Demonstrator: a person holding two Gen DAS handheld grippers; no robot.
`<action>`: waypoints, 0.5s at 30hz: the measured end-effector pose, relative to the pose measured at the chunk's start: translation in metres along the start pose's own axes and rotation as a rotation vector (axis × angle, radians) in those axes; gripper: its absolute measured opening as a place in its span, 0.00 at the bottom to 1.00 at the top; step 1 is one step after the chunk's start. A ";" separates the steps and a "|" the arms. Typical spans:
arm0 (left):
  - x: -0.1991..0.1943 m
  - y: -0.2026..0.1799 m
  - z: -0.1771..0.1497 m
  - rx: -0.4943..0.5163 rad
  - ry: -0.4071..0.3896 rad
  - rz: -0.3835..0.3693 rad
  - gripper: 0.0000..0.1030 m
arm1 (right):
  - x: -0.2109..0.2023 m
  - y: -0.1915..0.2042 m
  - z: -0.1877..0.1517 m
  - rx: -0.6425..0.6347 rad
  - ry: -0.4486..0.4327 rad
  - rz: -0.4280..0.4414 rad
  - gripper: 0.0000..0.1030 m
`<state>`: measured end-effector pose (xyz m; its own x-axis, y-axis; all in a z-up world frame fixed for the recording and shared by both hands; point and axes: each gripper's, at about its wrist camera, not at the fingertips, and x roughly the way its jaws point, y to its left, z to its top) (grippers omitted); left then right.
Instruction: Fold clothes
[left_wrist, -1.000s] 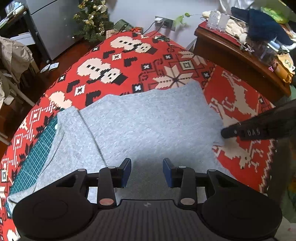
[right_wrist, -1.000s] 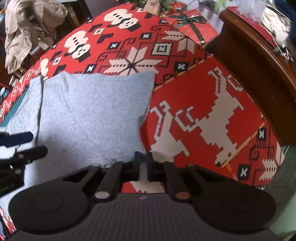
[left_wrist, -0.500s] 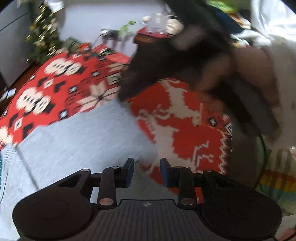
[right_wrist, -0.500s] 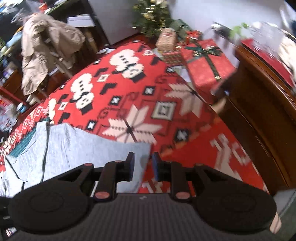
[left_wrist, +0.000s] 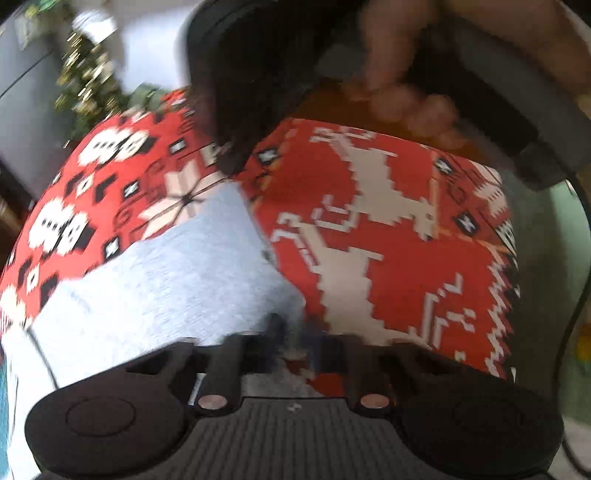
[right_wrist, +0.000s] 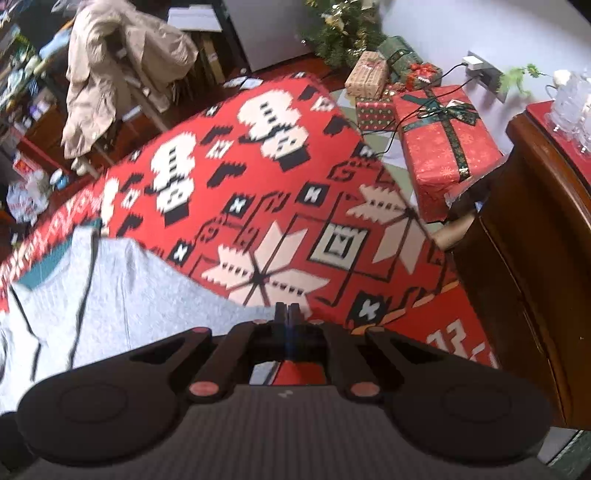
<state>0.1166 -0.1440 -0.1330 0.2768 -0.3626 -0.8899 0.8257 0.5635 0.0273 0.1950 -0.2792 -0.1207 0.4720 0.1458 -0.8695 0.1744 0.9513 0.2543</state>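
Both grippers (left_wrist: 293, 341) (right_wrist: 287, 317) clamped on grey garment (left_wrist: 166, 295) edge.

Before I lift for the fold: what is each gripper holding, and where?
Both are shut on the grey garment: the right gripper on its far right corner, the left gripper on its near right corner, though that view is blurred.

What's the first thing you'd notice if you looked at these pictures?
The bright red cloth with white snowmen and snowflakes fills the middle. A grey garment lies flat on its left part, with both tools at its right edge. Behind, wrapped presents sit by a small Christmas tree.
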 end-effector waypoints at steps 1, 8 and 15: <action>-0.003 0.012 0.000 -0.100 0.005 -0.040 0.06 | -0.002 -0.001 0.003 0.001 -0.010 -0.006 0.00; -0.017 0.096 -0.026 -0.802 0.012 -0.284 0.05 | -0.010 -0.006 0.022 0.010 -0.048 -0.016 0.00; -0.008 0.092 -0.025 -0.753 0.073 -0.346 0.15 | -0.015 -0.006 -0.006 0.049 0.002 0.007 0.09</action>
<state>0.1778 -0.0704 -0.1347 0.0142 -0.5721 -0.8201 0.3009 0.7846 -0.5421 0.1820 -0.2856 -0.1116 0.4718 0.1529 -0.8684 0.2134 0.9358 0.2807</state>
